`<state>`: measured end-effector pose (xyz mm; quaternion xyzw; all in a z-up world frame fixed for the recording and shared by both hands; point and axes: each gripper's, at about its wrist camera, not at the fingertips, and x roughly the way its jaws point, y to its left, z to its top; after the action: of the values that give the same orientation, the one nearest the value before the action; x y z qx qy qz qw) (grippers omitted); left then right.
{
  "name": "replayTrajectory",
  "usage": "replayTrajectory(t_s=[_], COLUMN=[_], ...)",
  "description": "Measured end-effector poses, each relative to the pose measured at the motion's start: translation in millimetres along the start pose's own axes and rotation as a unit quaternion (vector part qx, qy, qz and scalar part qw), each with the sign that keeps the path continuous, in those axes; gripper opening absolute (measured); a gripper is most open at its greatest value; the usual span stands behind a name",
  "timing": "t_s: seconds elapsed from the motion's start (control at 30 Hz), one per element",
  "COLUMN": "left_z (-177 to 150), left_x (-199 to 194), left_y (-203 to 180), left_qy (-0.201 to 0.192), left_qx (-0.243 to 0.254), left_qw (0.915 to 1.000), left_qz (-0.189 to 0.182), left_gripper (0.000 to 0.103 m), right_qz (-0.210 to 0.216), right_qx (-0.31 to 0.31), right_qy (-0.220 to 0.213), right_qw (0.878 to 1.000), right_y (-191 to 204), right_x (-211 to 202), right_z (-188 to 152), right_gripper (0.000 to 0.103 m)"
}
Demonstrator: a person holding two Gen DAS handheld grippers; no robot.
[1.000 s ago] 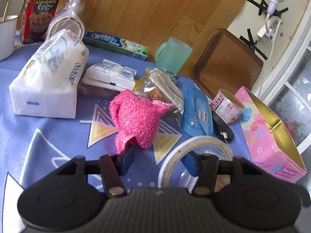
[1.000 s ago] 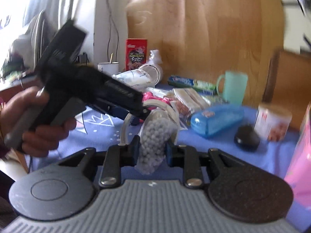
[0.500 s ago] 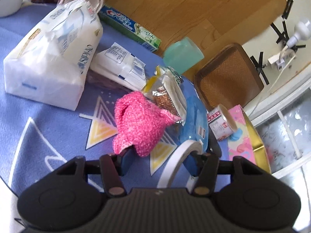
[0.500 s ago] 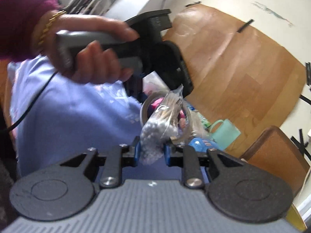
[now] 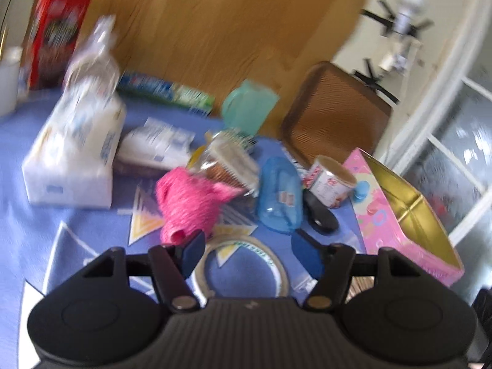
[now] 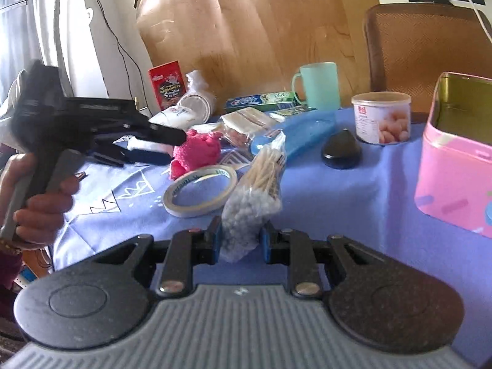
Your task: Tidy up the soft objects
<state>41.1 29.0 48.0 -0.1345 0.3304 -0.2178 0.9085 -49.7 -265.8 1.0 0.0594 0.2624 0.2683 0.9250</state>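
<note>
The left hand-held gripper (image 5: 246, 253) hangs wide and empty over the tape roll (image 5: 243, 264), beside the pink knitted item (image 5: 189, 206) on the worktop (image 6: 353, 190). It could snag tape instead. The right hand-held gripper (image 6: 241, 241) pinches a cotton-swab bag (image 6: 256, 196) low; the slack bag might slip short of the pink tin (image 6: 455, 166).

A hot-pink knit item (image 6: 196, 150) is seen on a blue cloth (image 6: 353, 190) printed with white and yellow triangles. White-tipped cotton swabs (image 6: 255, 196) are shown in clear plastic. A pink tin (image 6: 455, 181), gold inside, and a mint-green mug (image 6: 319, 84) are picked out.
</note>
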Motion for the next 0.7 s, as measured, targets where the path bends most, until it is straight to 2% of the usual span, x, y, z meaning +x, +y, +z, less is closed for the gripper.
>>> replayTrajectory(t_s=[0.1, 0.23, 0.33, 0.4, 0.63, 0.67, 0.7], left_z=[-4, -13, -19, -23, -26, -28, -28], left_x=[0, 19, 35, 38, 47, 51, 55], left_y=[-25, -45, -49, -52, -58, -60, -61], left_qy=[0.005, 0.044, 0.088, 0.095, 0.105, 0.111, 0.116], left_qx=[0.040, 0.058, 0.036, 0.031, 0.038, 0.039, 0.038], left_qw=[0.9990, 0.9958, 0.9918, 0.9905, 0.9878, 0.9873, 0.9868], left_qz=[-0.022, -0.055, -0.086, -0.094, -0.109, -0.107, -0.106], left_gripper=[0.064, 0.065, 0.075, 0.083, 0.084, 0.081, 0.074], right_qz=[-0.003, -0.009, -0.029, -0.033, -0.032, -0.034, -0.034], right_qx=[-0.008, -0.005, -0.007, -0.003, 0.004, 0.003, 0.003], right_qy=[-0.003, 0.002, 0.001, 0.000, 0.005, 0.006, 0.005], right_qw=[1.000, 1.000, 1.000, 0.999, 0.999, 0.999, 0.999], right_y=[4, 5, 4, 1, -4, -3, -2], right_x=[0, 3, 0, -3, 3, 5, 6], right_z=[-2, -2, -5, -7, -7, -8, -8], right_gripper=[0.028, 0.031, 0.039, 0.046, 0.054, 0.055, 0.054])
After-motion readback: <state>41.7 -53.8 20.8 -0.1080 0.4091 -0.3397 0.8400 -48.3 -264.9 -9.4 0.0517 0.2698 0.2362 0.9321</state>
